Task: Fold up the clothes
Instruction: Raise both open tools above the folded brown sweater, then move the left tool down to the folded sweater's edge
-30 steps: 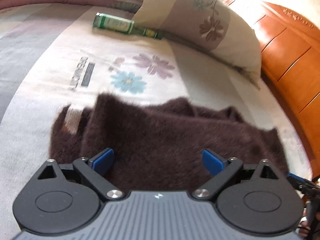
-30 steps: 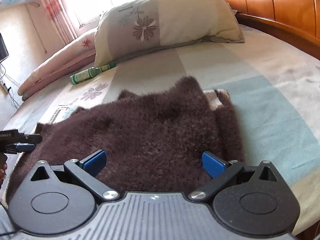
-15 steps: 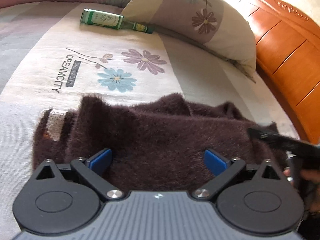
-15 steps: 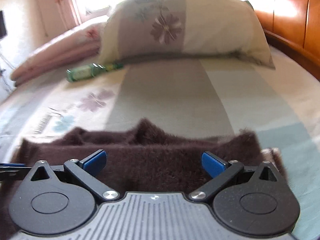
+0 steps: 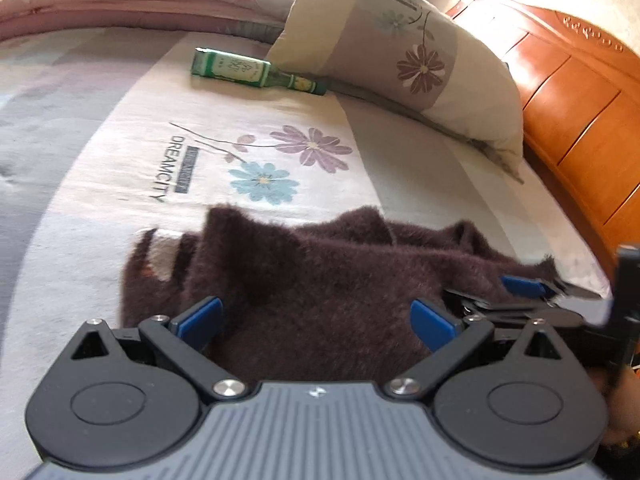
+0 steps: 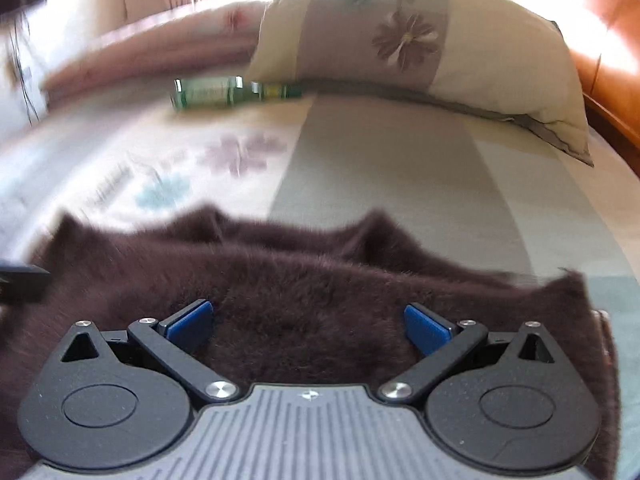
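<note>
A dark brown fuzzy sweater (image 5: 320, 280) lies rumpled and partly folded on the bed, with a pale lining patch (image 5: 160, 256) showing at its left end. My left gripper (image 5: 316, 320) hovers open over its near edge, blue pads wide apart and nothing between them. The right gripper (image 5: 528, 292) shows at the sweater's right end in the left wrist view. In the right wrist view, which is blurred, the sweater (image 6: 304, 280) fills the lower half and my right gripper (image 6: 307, 324) is open above it. The left gripper's tip (image 6: 20, 284) pokes in at the left edge.
A green bottle (image 5: 240, 69) lies on the flowered bedsheet (image 5: 280, 152) beyond the sweater, next to a large pillow (image 5: 400, 60). An orange wooden headboard (image 5: 580, 120) runs along the right. A rolled pink quilt (image 5: 120, 4) lies at the far side.
The right gripper has swung left and come in close beside the left one at the sweater's right end. The left view has shifted slightly; both stay open.
</note>
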A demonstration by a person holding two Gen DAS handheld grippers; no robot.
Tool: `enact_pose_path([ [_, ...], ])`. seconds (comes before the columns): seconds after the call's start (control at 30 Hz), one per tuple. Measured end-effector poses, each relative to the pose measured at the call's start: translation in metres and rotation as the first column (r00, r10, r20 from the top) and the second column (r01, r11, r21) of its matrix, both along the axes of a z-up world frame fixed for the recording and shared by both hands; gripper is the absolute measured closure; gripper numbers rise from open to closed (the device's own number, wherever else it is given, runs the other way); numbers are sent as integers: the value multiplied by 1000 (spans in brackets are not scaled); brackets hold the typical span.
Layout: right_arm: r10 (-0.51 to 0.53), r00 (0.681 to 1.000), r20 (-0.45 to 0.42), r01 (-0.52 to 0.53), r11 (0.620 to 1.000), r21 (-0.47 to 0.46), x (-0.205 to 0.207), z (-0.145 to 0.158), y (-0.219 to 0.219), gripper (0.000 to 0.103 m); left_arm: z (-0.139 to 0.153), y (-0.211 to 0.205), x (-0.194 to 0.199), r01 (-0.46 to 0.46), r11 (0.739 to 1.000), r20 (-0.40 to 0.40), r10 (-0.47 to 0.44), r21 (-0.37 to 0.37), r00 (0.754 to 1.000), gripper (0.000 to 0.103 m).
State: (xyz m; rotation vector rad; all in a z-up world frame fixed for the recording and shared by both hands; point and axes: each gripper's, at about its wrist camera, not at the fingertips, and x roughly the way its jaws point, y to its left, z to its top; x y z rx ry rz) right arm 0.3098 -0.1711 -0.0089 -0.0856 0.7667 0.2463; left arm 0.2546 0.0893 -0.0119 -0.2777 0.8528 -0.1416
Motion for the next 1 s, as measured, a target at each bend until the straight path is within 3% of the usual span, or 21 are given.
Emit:
enact_pose_path([
  [0.17,-27,1000,-3,27,999,42,-12,21,-8,0,7,3,-21,5,1000,0,-5,2,1000,3],
  [0.3,42,999,15,-43,996,83,-55,39,-9,0,12,2,-34,0,999,-3,0,-33,1000,3],
  [0.47,98,995,-29,-94,990,109,-108,30,-16,0,18,-7,-49,49,996,10,-48,-70,999,3],
  [0.53,87,993,-74,-76,987,143,-124,20,-22,0,9,-11,-49,50,993,-15,-52,-105,999,3],
  [0.63,66,996,-65,-56,988,142,-144,20,-27,0,-8,-16,-51,32,985,-69,-44,-171,997,3],
  [0.73,70,996,-50,-62,987,148,-159,27,-30,0,-12,-27,-58,28,988,-78,-40,-150,996,3],
  [1.0,46,998,-30,-40,985,167,-187,33,-41,0,13,-57,-59,151,975,-9,-155,-161,988,3],
])
